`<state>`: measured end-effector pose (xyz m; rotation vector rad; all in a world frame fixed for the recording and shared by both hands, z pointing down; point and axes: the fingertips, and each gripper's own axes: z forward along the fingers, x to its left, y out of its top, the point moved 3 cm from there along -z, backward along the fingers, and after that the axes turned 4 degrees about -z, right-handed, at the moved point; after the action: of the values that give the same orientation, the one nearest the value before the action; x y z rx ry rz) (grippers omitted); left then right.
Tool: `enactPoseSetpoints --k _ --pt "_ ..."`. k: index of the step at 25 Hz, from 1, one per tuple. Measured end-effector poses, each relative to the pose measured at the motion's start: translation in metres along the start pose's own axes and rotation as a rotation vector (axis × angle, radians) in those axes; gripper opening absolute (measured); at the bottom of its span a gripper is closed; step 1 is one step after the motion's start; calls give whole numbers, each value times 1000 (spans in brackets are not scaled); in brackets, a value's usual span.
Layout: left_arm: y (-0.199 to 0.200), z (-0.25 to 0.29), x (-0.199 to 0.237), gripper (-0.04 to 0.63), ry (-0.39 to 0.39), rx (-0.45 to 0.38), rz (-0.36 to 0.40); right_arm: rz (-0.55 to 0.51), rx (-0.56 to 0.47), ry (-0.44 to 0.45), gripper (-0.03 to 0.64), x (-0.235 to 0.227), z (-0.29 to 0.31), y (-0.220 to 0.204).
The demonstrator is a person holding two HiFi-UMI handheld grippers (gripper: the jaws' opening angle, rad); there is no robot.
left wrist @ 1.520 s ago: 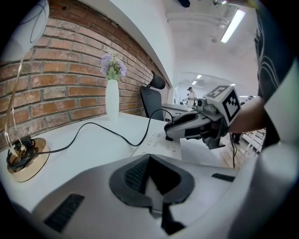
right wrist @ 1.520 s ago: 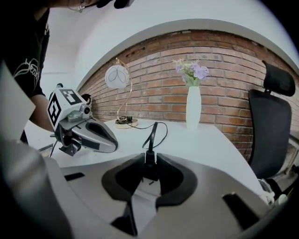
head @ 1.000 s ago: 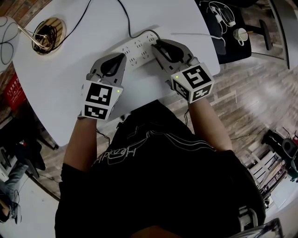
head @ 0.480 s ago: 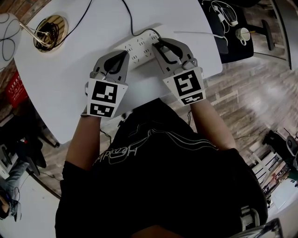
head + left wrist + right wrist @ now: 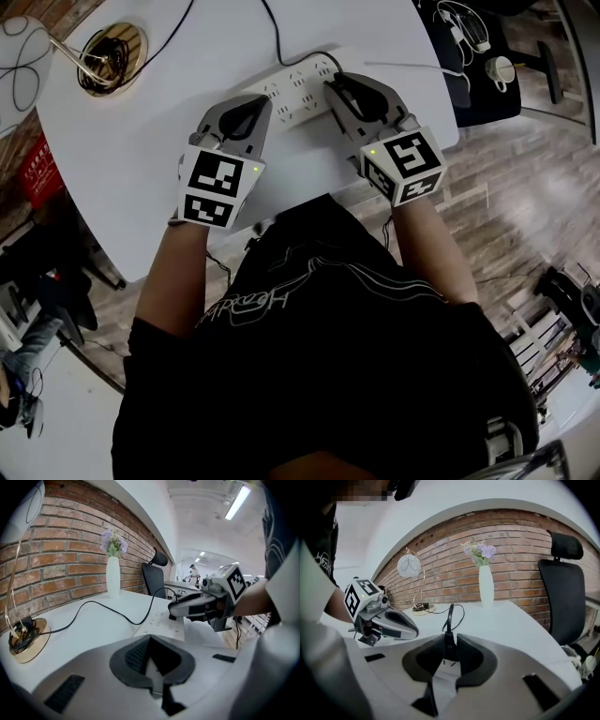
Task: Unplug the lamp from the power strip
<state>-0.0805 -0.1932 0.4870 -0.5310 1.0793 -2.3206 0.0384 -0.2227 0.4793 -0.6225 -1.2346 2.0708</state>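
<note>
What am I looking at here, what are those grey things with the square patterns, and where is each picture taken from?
There is no robot: a person holds a two-jaw gripper in each hand, and the patterned cubes are part of them. One picture comes from a camera on the person's head, looking down; the other two come from cameras riding on the grippers. On the white table lie a power strip and a lamp with a gold base; a vase stands by the brick wall. The right gripper is closed on a black plug at the strip. The left gripper is shut and empty, near the strip's other end.
</note>
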Motion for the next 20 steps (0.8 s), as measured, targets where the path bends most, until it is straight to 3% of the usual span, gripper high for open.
enactPoseSetpoints --k 5,8,11,16,18,20 --pt "0 1 0 2 13 -3 9 -231 59 -51 54 10 3 5" --pt "0 0 1 2 21 0 8 -301 80 -67 54 14 4 6" --pt "0 0 0 2 38 -7 31 -255 67 -50 54 12 3 4" --pt "0 1 0 2 24 -2 18 -14 -1 8 55 2 -1 1" --pt "0 1 0 2 20 0 17 9 -11 2 55 0 -1 0" --pt "0 2 0 2 18 1 18 -45 2 -17 55 2 -1 2"
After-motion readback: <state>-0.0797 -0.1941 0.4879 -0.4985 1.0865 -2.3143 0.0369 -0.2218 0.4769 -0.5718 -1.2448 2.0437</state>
